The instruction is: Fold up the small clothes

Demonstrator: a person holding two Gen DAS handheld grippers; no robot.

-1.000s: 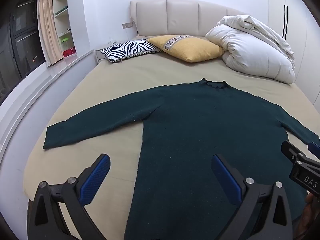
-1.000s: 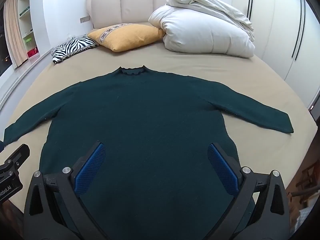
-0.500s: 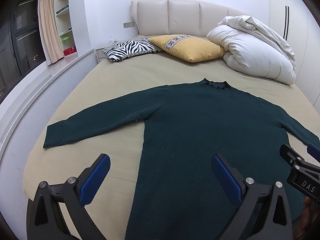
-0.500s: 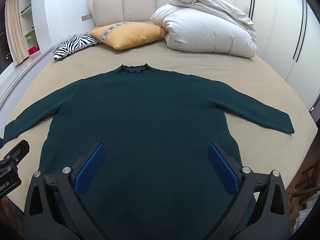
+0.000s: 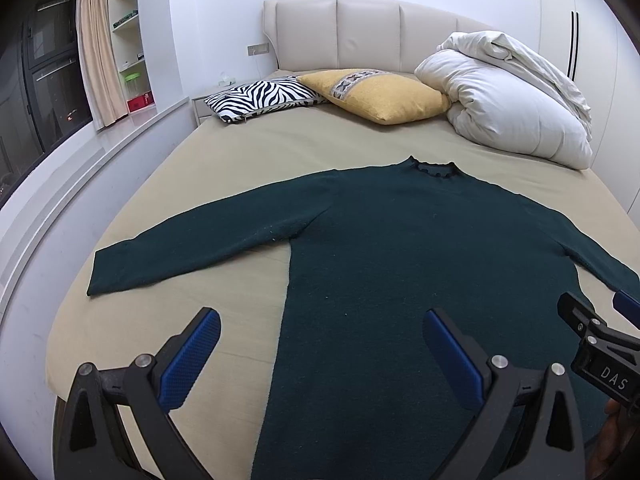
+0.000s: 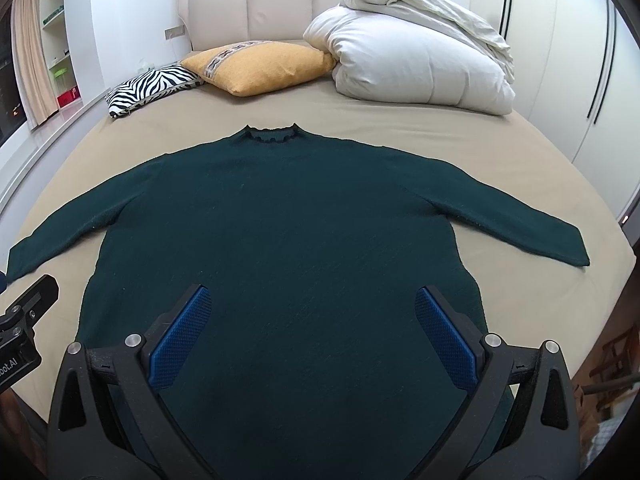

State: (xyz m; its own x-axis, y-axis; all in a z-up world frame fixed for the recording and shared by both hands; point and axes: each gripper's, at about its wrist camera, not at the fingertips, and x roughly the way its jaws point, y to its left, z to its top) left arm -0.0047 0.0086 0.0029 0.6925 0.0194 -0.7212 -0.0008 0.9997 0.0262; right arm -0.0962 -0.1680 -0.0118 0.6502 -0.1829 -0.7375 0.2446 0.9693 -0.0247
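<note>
A dark green long-sleeved sweater (image 5: 400,248) (image 6: 280,220) lies flat on the beige bed (image 5: 240,152), collar toward the headboard and both sleeves spread out sideways. My left gripper (image 5: 320,324) hovers open over the sweater's lower left edge, nothing between its blue pads. My right gripper (image 6: 312,300) hangs open above the lower middle of the sweater body, also holding nothing. Part of the right gripper shows at the right edge of the left wrist view, and part of the left gripper at the left edge of the right wrist view.
A zebra-striped pillow (image 5: 260,98), a yellow pillow (image 5: 380,96) and a rolled white duvet (image 5: 508,108) lie near the headboard (image 5: 360,32). A window ledge (image 5: 80,160) runs along the bed's left side. Wardrobe doors (image 6: 580,60) stand to the right.
Both views have drifted slightly; the sweater sits a little lower in frame. Both grippers stay open and the sweater has not moved.
</note>
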